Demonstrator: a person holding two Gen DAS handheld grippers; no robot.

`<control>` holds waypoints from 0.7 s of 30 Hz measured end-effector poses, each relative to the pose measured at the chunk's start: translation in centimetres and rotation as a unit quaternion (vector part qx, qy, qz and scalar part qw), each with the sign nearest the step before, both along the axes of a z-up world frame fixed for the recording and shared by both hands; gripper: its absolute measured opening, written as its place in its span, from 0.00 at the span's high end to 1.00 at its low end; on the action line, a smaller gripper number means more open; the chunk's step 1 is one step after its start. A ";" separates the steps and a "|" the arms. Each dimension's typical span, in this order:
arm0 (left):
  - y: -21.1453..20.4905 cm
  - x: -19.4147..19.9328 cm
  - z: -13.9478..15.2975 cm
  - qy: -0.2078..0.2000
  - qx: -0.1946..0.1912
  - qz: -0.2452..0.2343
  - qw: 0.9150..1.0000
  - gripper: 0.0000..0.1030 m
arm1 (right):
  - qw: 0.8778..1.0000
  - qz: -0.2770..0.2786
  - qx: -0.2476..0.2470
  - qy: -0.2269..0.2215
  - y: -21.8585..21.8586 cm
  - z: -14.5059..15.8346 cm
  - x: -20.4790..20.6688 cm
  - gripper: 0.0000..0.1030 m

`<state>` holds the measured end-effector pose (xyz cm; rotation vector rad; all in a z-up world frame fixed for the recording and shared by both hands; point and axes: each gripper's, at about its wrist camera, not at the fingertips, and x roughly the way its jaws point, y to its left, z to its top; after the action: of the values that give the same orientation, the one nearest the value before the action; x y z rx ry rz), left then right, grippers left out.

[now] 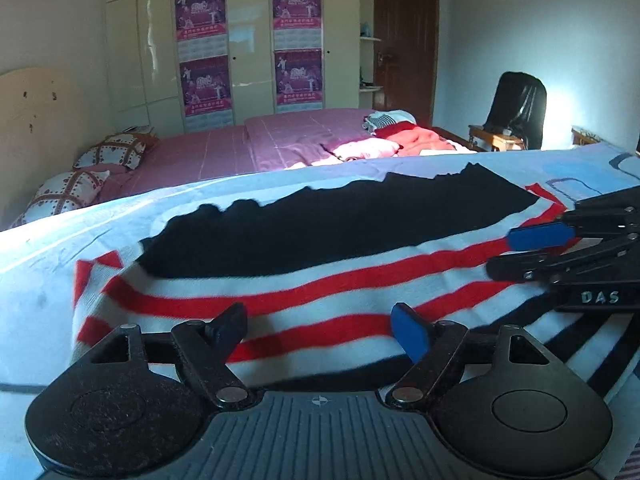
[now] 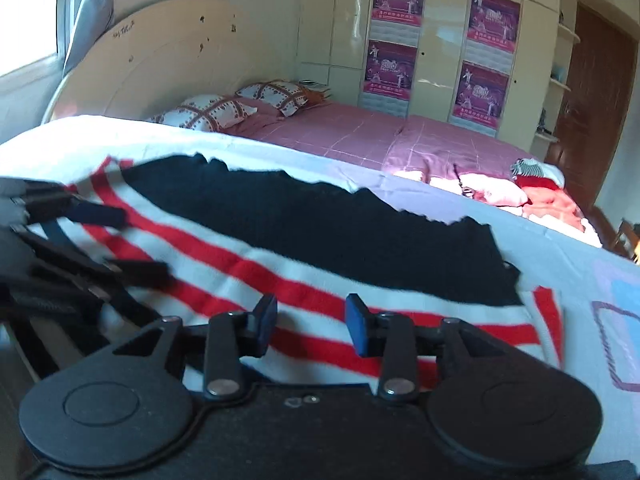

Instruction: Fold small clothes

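A striped sweater [image 1: 320, 288] lies flat on a pale blue sheet [image 1: 60, 272] that covers the near surface; what lies under the sheet cannot be told. The sweater is white with red stripes, and a black garment [image 1: 328, 224] lies spread across its far part, its far edge ragged.

The left gripper [image 1: 320, 334] hovers low over the sweater's near stripes with its jaws wide apart and nothing between them. Its right finger carries a blue pad [image 1: 410, 336]; the left pad is dark.

In the left wrist view, the right gripper [image 1: 508, 254] comes in from the right edge, over the sweater's right end, fingers parted, a blue pad on the upper finger. In its own view the right gripper [image 2: 312, 326] sits over the red stripes, jaws apart and gripping nothing. There the left gripper [image 2: 132, 240] shows blurred at the left edge, over the sweater's left end.

Beyond the sheet stands a bed [image 1: 224, 152] with a pink cover, 2 patterned pillows [image 1: 114, 150] at its head and a heap of clothes [image 1: 400, 138] at its foot. Behind it is a cream wardrobe [image 1: 248, 40] bearing 4 purple posters [image 1: 202, 12]. A brown door [image 1: 404, 36] and a black chair [image 1: 518, 106] stand to the right.
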<state>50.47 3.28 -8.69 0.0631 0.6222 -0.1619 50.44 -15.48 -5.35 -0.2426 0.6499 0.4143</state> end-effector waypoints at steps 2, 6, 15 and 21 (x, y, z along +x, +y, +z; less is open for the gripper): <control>2.6 -1.7 -0.2 0.000 -0.009 0.020 1.000 0.21 | 1.000 -0.017 0.005 0.000 -2.5 0.1 -0.6 0.62; 7.3 -4.4 -0.3 -0.002 -0.025 0.046 0.999 0.21 | 0.997 -0.068 0.025 0.014 -7.5 0.2 -1.9 0.62; 0.7 -6.1 1.3 -0.007 -0.038 -0.006 0.999 0.21 | 0.997 0.009 0.076 0.013 0.1 2.4 -6.6 0.63; 0.1 -6.8 -0.4 0.002 -0.015 0.016 1.000 0.20 | 0.999 0.033 0.005 0.023 3.3 -0.1 -7.7 0.61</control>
<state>43.63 3.43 -9.04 0.0245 0.6245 -0.1401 42.73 -12.21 -5.43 -0.2455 0.6866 0.4867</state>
